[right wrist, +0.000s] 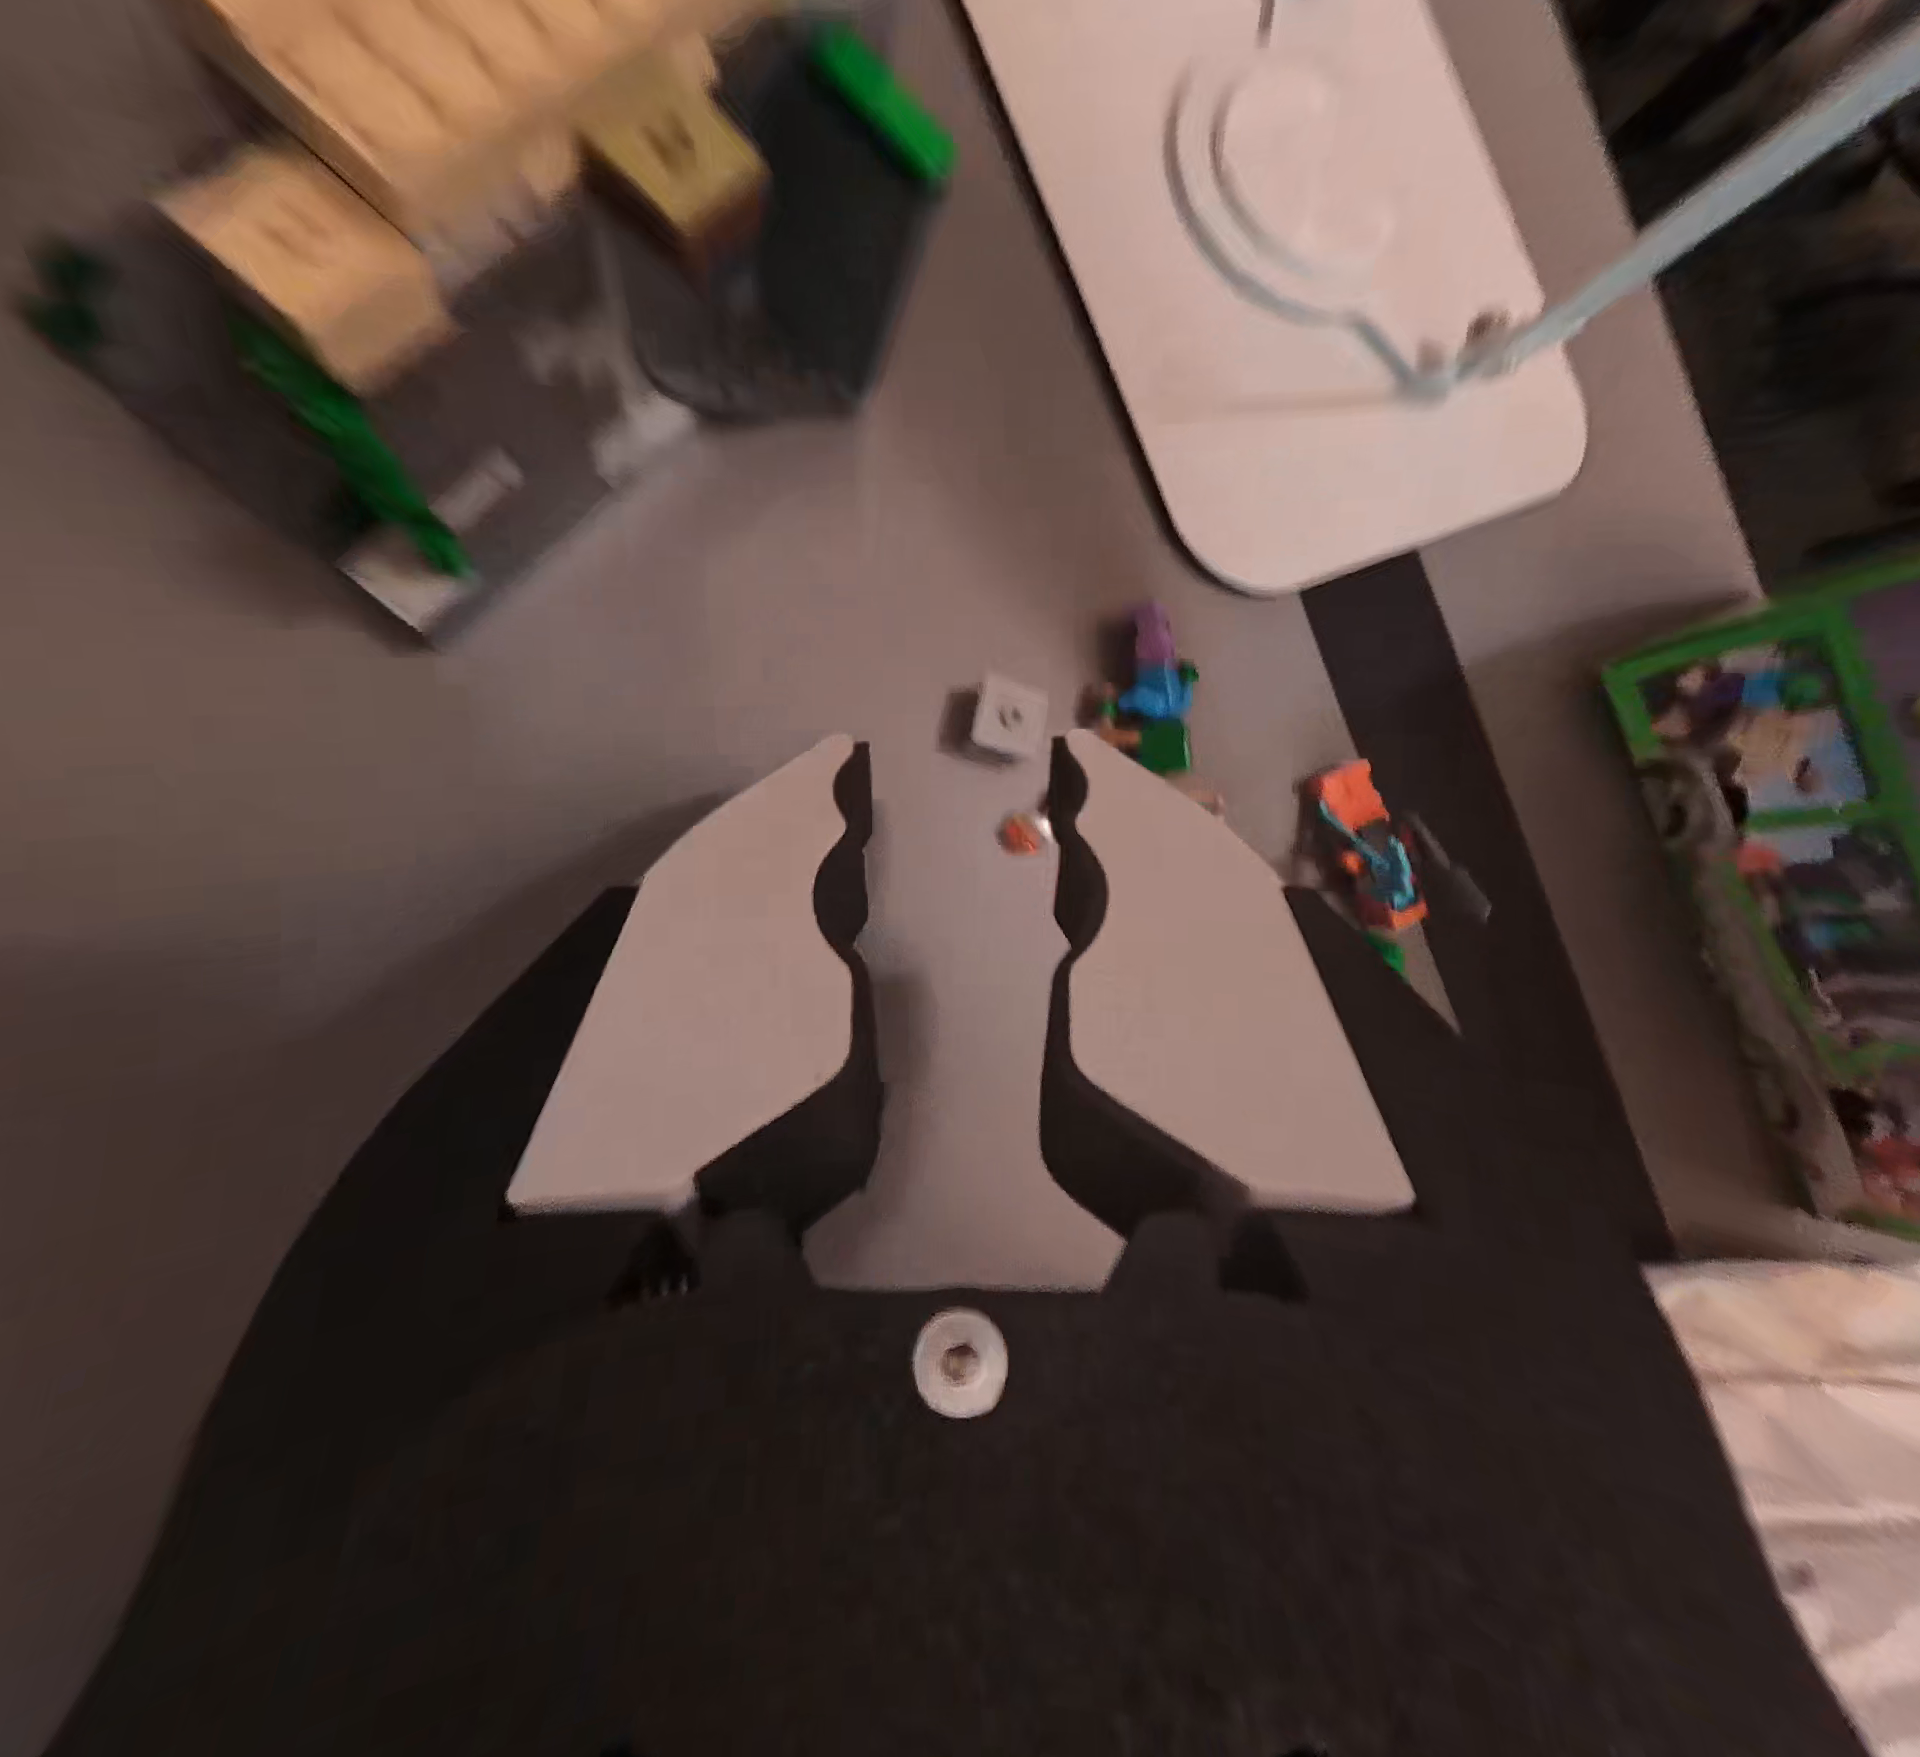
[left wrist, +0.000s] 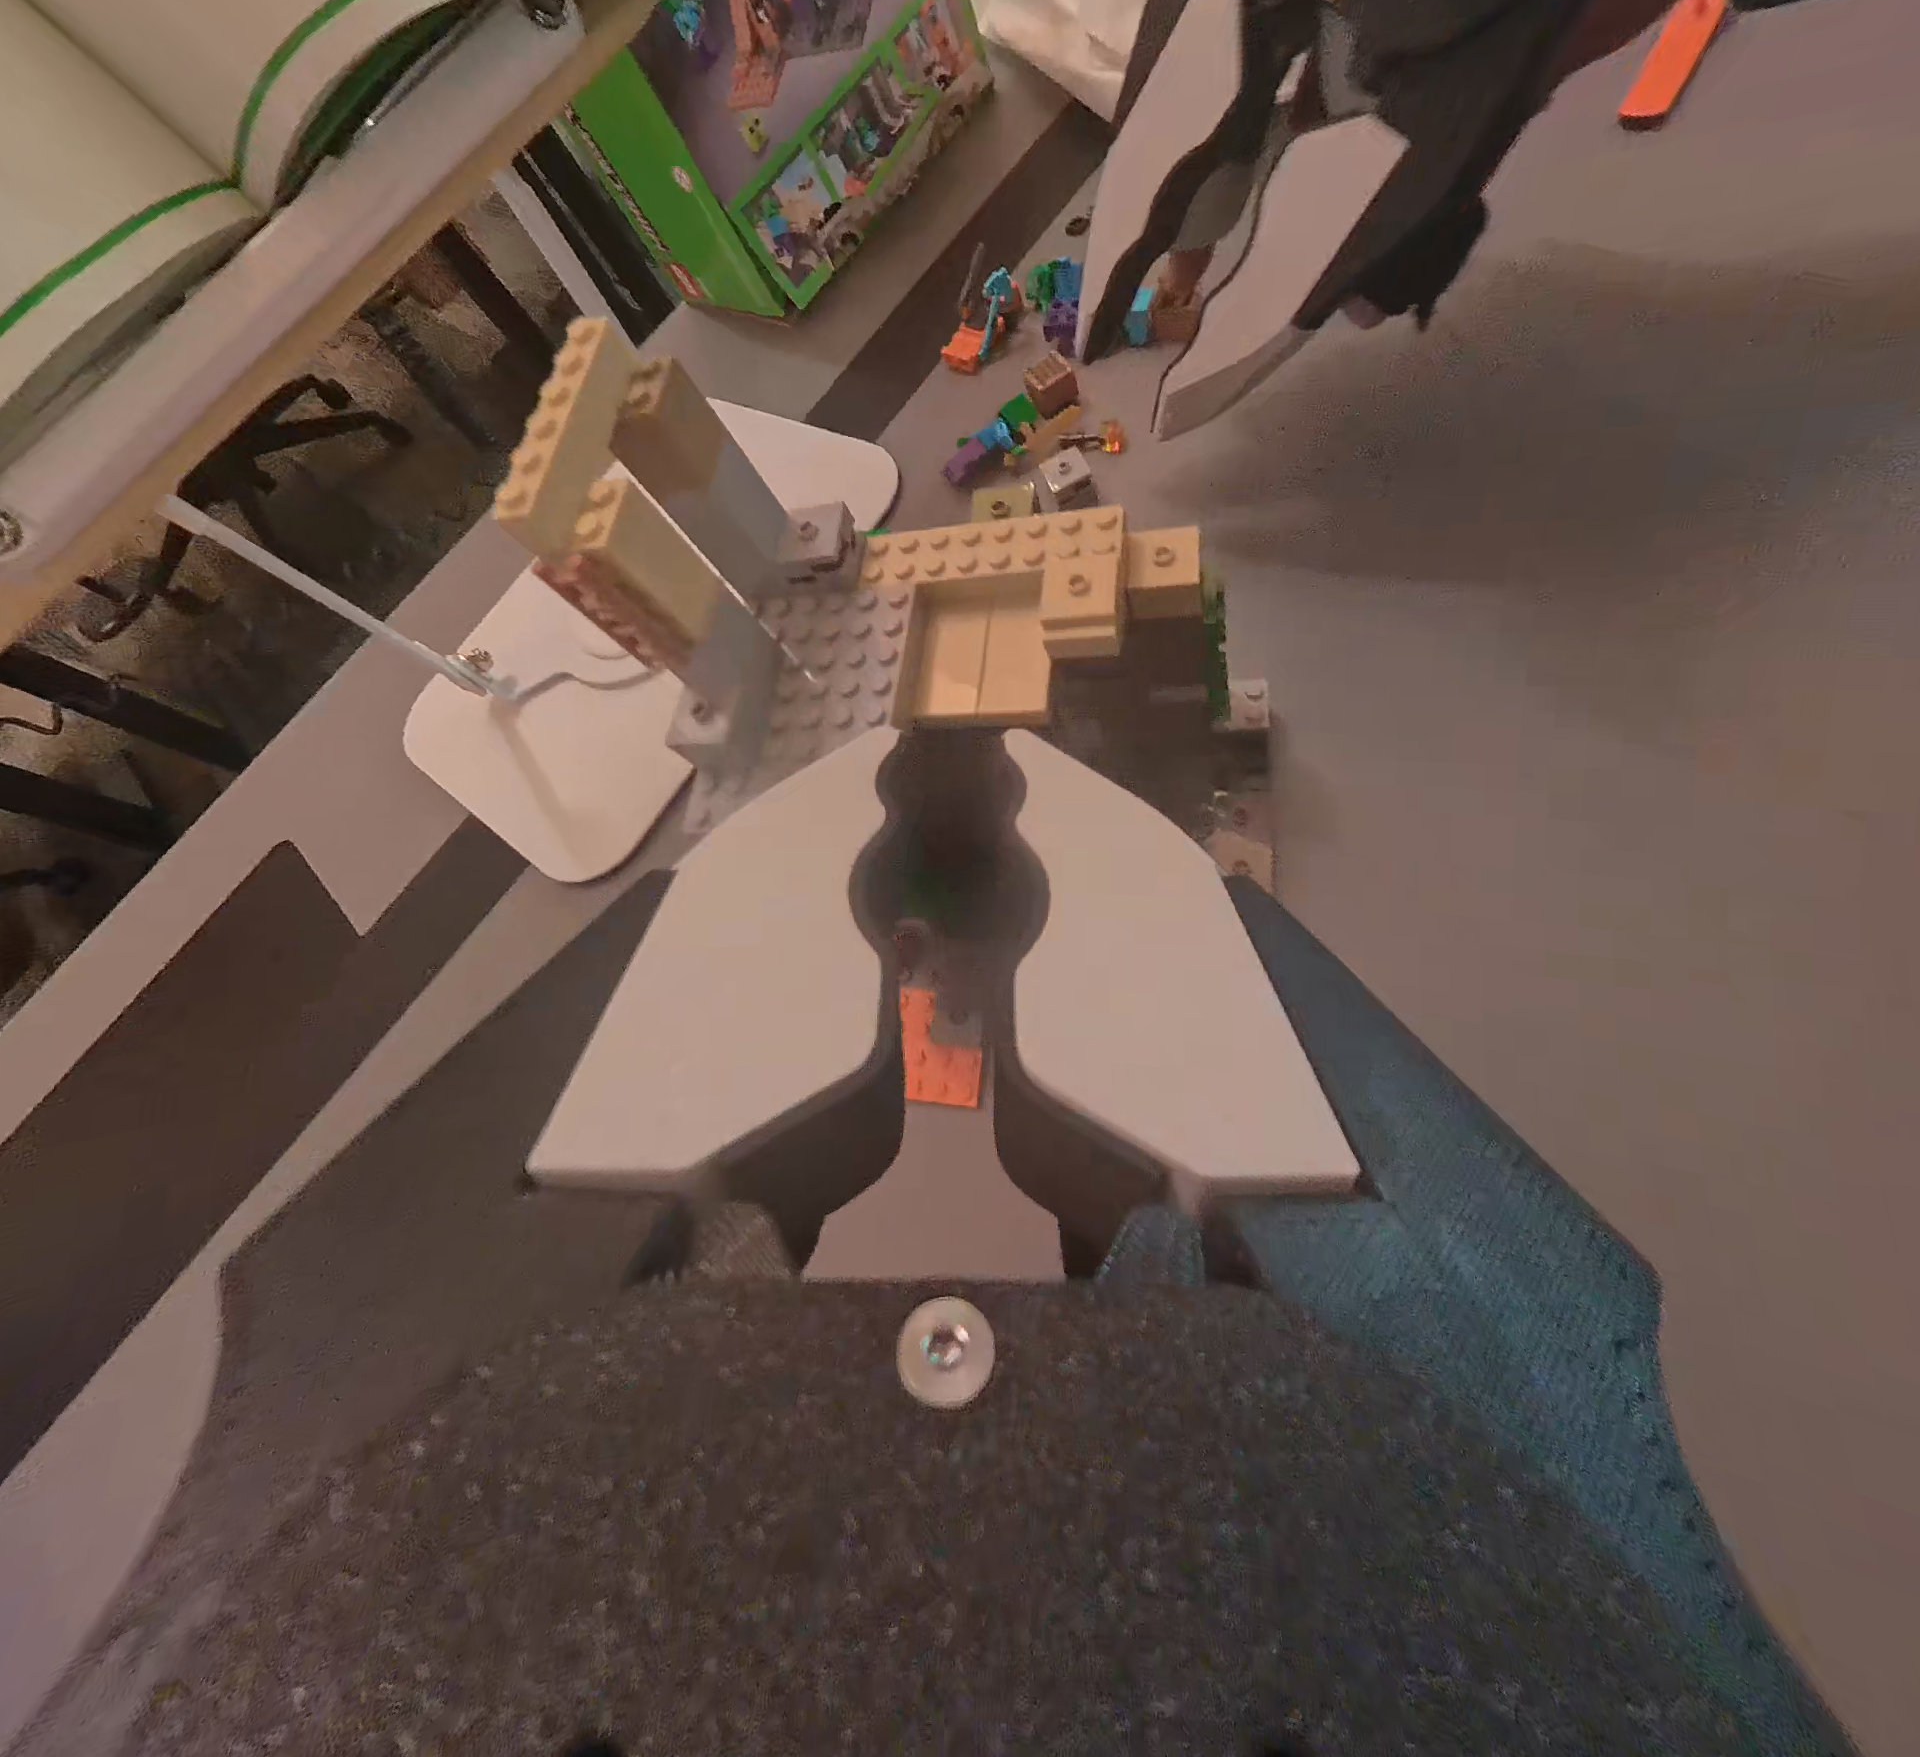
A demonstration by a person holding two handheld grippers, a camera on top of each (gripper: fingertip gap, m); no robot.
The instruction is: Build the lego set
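Two grippers | left gripper point(left wrist: 951, 741) grips build point(left wrist: 997, 627) | right gripper point(right wrist: 956, 751) open, above table point(right wrist: 208, 876)

Non-task items on and around grey table point(left wrist: 1558, 772)

White stand base point(right wrist: 1247, 180) with thin wire arm near table edge; crumpled white paper point(right wrist: 1808, 1458) at one corner; open booklet point(left wrist: 156, 76) propped above; dark chair legs point(left wrist: 260, 460) below.
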